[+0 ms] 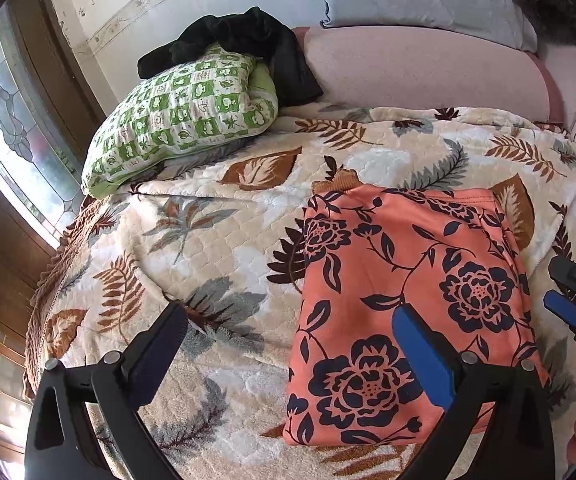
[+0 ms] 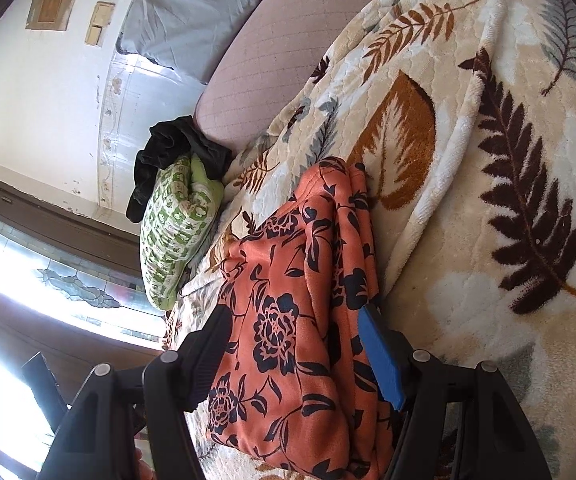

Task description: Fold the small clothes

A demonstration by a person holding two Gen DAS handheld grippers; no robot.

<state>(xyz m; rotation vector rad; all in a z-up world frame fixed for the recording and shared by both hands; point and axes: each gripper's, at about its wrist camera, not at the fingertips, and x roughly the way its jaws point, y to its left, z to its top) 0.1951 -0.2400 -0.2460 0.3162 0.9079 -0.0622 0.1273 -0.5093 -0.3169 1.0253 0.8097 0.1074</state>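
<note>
Lying folded flat on the leaf-patterned blanket of the bed: orange floral garment. Hovering above its left edge, gaping wide and gripping nothing: left claw. Straddling the garment's right edge, fingers spread apart, not pinching: right claw. Resting behind: green checked pillow.

The bed is covered by a leaf-patterned blanket. On it are laid a folded orange floral garment and a green checked pillow, well apart.
</note>
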